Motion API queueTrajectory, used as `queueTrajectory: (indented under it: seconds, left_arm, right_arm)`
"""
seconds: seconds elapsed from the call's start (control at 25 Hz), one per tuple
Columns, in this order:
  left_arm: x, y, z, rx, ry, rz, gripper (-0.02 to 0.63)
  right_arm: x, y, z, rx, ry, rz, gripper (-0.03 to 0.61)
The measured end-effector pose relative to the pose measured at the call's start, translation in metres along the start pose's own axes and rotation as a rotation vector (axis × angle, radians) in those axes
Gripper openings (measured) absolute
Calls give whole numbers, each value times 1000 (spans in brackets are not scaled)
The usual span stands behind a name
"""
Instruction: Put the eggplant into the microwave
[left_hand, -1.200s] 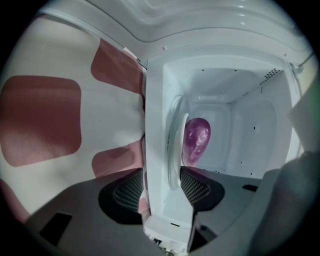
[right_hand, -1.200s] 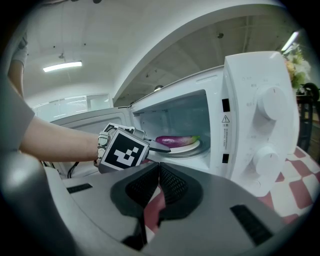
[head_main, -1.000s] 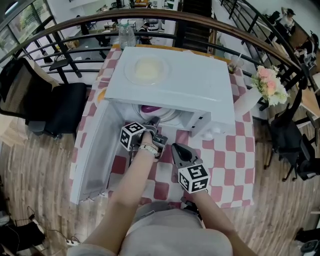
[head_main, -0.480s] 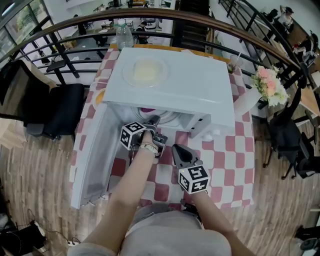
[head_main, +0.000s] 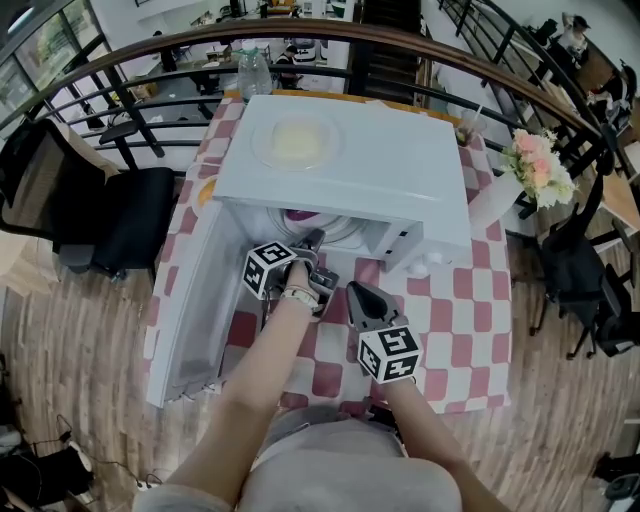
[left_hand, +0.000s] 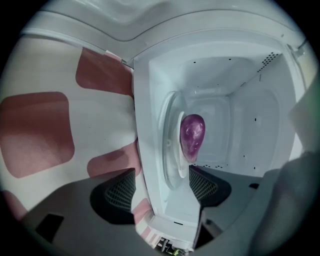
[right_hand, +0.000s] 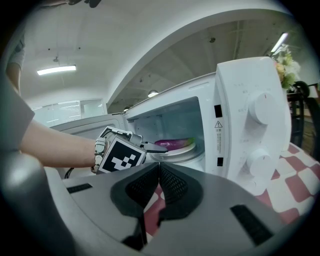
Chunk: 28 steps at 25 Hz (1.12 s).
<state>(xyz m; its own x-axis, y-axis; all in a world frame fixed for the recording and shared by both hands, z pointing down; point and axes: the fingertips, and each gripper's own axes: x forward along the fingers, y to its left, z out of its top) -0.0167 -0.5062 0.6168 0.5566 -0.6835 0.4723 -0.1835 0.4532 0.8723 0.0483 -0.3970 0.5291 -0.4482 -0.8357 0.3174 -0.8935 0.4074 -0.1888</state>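
The purple eggplant (left_hand: 192, 135) lies on the glass turntable (left_hand: 170, 145) inside the white microwave (head_main: 400, 180), whose door (head_main: 190, 300) hangs open to the left. My left gripper (left_hand: 161, 186) is at the mouth of the oven with its jaws wide apart. Nothing is between them, and the eggplant sits just beyond the tips. In the head view the left gripper (head_main: 310, 248) points into the cavity, where the eggplant (head_main: 299, 214) shows. My right gripper (head_main: 360, 297) hovers over the checked cloth in front of the microwave, shut and empty. In the right gripper view its jaws (right_hand: 159, 185) meet.
A glass plate (head_main: 296, 140) lies on top of the microwave. A water bottle (head_main: 254, 70) stands behind it and a vase of flowers (head_main: 540, 165) at the table's right. A black chair (head_main: 110, 215) is to the left, with a railing (head_main: 120, 110) beyond. The control knobs (right_hand: 262, 107) face my right gripper.
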Motion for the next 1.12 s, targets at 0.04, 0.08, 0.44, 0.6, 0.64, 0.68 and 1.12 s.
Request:
queueTrajectory:
  seconds: [0.04,0.08,0.44,0.6,0.64,0.68,1.12]
  left_arm:
    - [-3,-1,-1,6,-1,-4,334]
    - [-6,-2,-3,15,-1,-7,334]
    - [-38,-16,-11,129,-27,-50,271]
    - [-53,-19,-17,170,-33,-65,189]
    - [-57,-20,-19,182,-34,-66,158]
    - [-60,-22,-20,194,-35,-71,135]
    - [-98,-55,-47,278,-34,-255,3]
  right_arm:
    - [-2,1,0,-1,-2,0,26]
    - [-4,2,1,-3,-3,-1,26]
    - [-21,14,14,-9,-50,1,26]
    - [-27,23,19,-18,-64,12,26]
    - [-29,25,21,-20,-69,14,26]
    - [-30,26,23,-23,-73,16,26]
    - [-52,37,38,-52,-99,40,26]
